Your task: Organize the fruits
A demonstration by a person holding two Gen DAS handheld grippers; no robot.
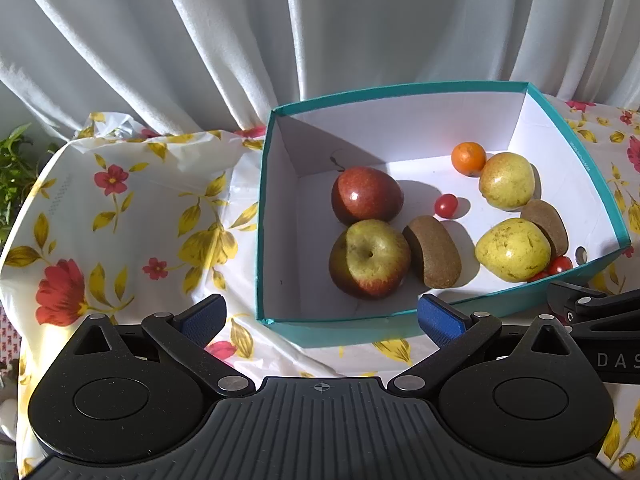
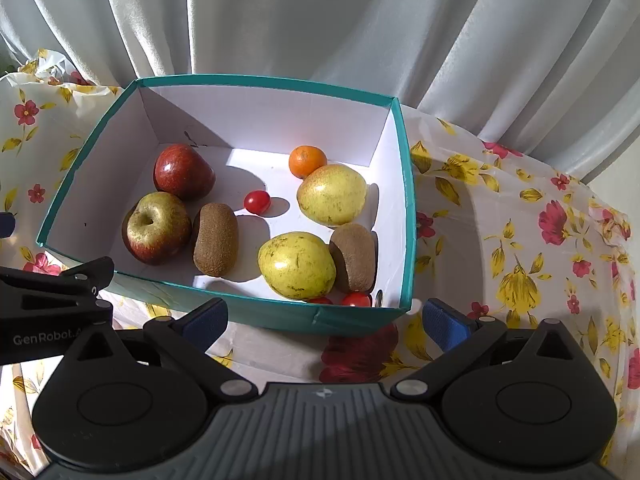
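A teal box (image 1: pixel 264 216) (image 2: pixel 404 208) with white inside holds the fruit. In it lie a red apple (image 1: pixel 366 194) (image 2: pixel 182 172), a red-green apple (image 1: pixel 370 258) (image 2: pixel 158 226), two yellow pears (image 1: pixel 512 250) (image 2: pixel 332 194), two kiwis (image 1: pixel 434 252) (image 2: pixel 216 240), an orange (image 1: pixel 468 158) (image 2: pixel 307 161) and small cherry tomatoes (image 1: pixel 446 205) (image 2: pixel 257 202). My left gripper (image 1: pixel 320 320) is open and empty, just in front of the box's near wall. My right gripper (image 2: pixel 324 320) is open and empty, in front of the box's near right corner.
The table wears a white plastic cloth (image 1: pixel 120 220) (image 2: pixel 520 240) with red and yellow flowers. White curtains (image 1: pixel 320 32) hang right behind the box. Green leaves (image 1: pixel 16 168) show at the far left. Each gripper's body shows in the other's view (image 1: pixel 592 312) (image 2: pixel 48 304).
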